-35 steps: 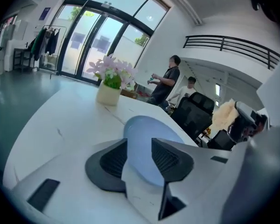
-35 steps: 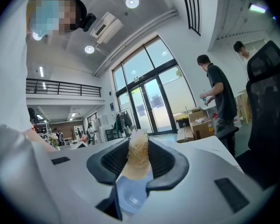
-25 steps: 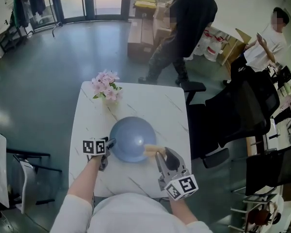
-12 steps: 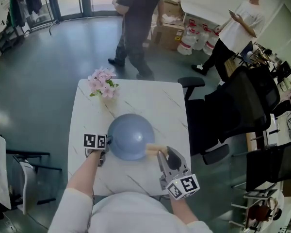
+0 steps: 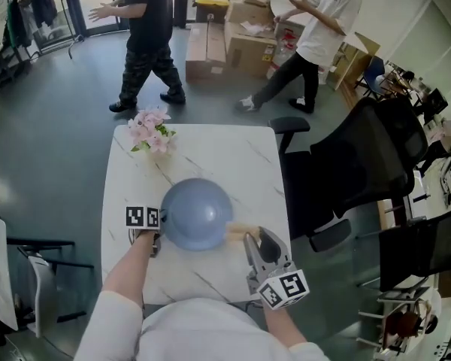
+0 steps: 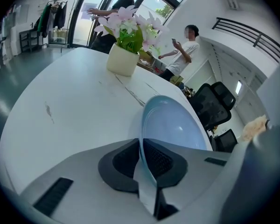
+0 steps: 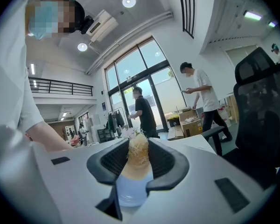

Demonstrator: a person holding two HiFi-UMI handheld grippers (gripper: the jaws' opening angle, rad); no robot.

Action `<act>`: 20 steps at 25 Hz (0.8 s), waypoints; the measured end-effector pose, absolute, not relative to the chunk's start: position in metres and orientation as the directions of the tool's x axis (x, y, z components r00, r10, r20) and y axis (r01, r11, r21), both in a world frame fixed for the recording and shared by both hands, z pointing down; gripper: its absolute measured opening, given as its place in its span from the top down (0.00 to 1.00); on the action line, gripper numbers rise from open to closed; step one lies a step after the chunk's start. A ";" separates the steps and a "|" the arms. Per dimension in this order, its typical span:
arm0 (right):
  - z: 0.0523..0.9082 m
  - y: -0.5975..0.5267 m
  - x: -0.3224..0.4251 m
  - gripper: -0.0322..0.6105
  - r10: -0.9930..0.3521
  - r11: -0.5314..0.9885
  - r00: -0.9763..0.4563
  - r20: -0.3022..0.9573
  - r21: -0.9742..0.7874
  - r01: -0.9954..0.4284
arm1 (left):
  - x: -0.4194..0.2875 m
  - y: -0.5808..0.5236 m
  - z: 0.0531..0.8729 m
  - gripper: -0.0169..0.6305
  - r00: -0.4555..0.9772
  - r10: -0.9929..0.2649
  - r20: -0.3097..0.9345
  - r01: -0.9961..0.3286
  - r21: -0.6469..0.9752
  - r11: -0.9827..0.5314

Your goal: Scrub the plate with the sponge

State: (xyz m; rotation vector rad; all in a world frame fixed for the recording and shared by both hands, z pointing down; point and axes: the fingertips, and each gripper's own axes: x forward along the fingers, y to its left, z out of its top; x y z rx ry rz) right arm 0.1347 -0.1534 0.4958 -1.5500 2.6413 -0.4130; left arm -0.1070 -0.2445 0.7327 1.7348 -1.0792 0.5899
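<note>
Plate [image 5: 197,213], blue: left gripper [image 6: 143,160], jaws having just been closing, is pinching its rim; right gripper [image 7: 137,163] is clamping sponge [image 5: 237,230] beside it.

The plate [image 5: 197,213] is over the near middle of the bench [image 5: 210,153], between the two grippers. The left gripper [image 5: 162,219] is at the plate's left edge, and its jaws have just been closing on the rim between them. The right gripper [image 5: 250,241] is to the plate's right, with the sponge [image 5: 237,230] between its jaws at the plate's right edge. Beyond the left gripper, at the bench's far left corner, stands a flower pot [image 5: 152,137]. To the right of the right gripper, off the bench, is a chair [image 5: 361,164].
</note>
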 end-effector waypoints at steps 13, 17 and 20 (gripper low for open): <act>0.488 -0.157 0.128 0.74 -0.845 0.499 -0.529 0.073 -0.245 -0.831 | -0.105 -0.239 0.719 0.91 0.537 -0.475 0.697 -0.818 0.568 -0.091; 0.486 -0.159 0.123 0.74 -0.836 0.517 -0.545 0.063 -0.241 -0.821 | -0.107 -0.238 0.700 0.91 0.541 -0.521 0.660 -0.815 0.565 -0.130; 0.484 -0.159 0.115 0.74 -0.821 0.544 -0.569 0.054 -0.229 -0.807 | -0.111 -0.236 0.680 0.91 0.547 -0.565 0.618 -0.808 0.566 -0.163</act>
